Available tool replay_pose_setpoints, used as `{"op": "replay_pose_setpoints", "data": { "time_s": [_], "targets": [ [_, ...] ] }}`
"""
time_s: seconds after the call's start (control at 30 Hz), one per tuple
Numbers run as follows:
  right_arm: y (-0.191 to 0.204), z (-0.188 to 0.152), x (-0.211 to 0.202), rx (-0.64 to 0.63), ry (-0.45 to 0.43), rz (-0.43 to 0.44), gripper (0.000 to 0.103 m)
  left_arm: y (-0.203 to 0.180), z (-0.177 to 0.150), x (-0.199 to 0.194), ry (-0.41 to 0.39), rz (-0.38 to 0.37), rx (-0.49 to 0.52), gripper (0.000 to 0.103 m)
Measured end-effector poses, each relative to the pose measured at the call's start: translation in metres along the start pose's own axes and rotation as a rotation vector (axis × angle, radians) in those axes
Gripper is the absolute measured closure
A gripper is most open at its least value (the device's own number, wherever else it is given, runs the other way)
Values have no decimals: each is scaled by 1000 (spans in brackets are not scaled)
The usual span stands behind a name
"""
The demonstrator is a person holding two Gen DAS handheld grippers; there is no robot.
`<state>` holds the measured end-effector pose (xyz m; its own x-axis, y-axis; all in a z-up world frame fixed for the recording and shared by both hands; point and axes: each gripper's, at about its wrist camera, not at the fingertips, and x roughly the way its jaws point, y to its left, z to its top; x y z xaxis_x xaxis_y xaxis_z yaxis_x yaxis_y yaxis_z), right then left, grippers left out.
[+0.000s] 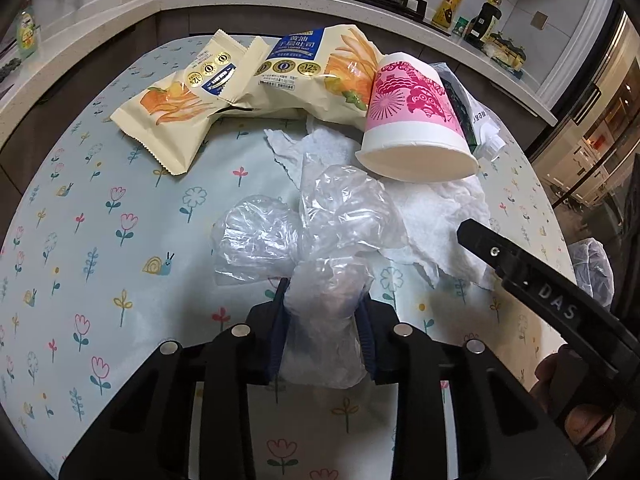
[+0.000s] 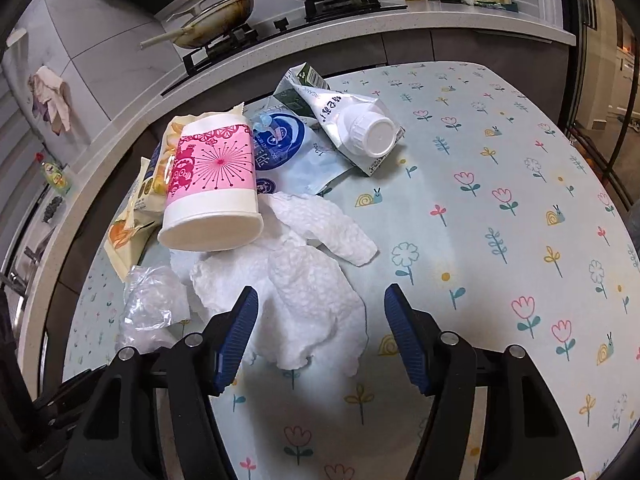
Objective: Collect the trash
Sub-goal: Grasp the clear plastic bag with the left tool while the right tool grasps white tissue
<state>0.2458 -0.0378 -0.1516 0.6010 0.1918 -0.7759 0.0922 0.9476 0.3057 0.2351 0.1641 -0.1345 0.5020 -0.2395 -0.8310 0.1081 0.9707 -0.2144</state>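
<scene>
My left gripper [image 1: 324,300] is shut on a crumpled clear plastic bag [image 1: 312,232] low over the flowered table. The bag also shows in the right wrist view [image 2: 154,304]. Behind it lie a crumpled white paper towel [image 1: 436,208], a pink-and-white paper cup [image 1: 412,116] on its side, and two cream snack wrappers [image 1: 172,108] [image 1: 304,72]. My right gripper [image 2: 322,308] is open, its jaws around the near end of the paper towel [image 2: 304,288]. Beyond are the cup [image 2: 212,188], a blue-and-white wrapper [image 2: 292,152] and a flattened milk carton [image 2: 352,124] with a white cap.
The table's flowered cloth [image 2: 500,220] spreads to the right. A kitchen counter [image 2: 360,20] with a stove, pans and bottles runs behind the table. The right gripper's body [image 1: 552,304] shows at the right of the left wrist view.
</scene>
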Motion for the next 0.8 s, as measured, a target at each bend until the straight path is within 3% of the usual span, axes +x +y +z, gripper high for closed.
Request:
{"op": "replay_pose_setpoints", "data": {
  "time_s": [0.03,0.17,0.43,0.8],
  "targets": [
    [0,0,1,-7,0,-5,56,-1,-1,-2,-4,-1,1,74],
    [-2,-2,-3,-12,20,34,94,-8,-3,-12,-20,5,10,74],
    [-23,-14,-56,-5,-53,59,97,-37,-10,-36,-45,-3,40,74],
    [-80,-19,-136,86,-184,54,97,-117,-29,-66,-84,-62,154,74]
  ]
}}
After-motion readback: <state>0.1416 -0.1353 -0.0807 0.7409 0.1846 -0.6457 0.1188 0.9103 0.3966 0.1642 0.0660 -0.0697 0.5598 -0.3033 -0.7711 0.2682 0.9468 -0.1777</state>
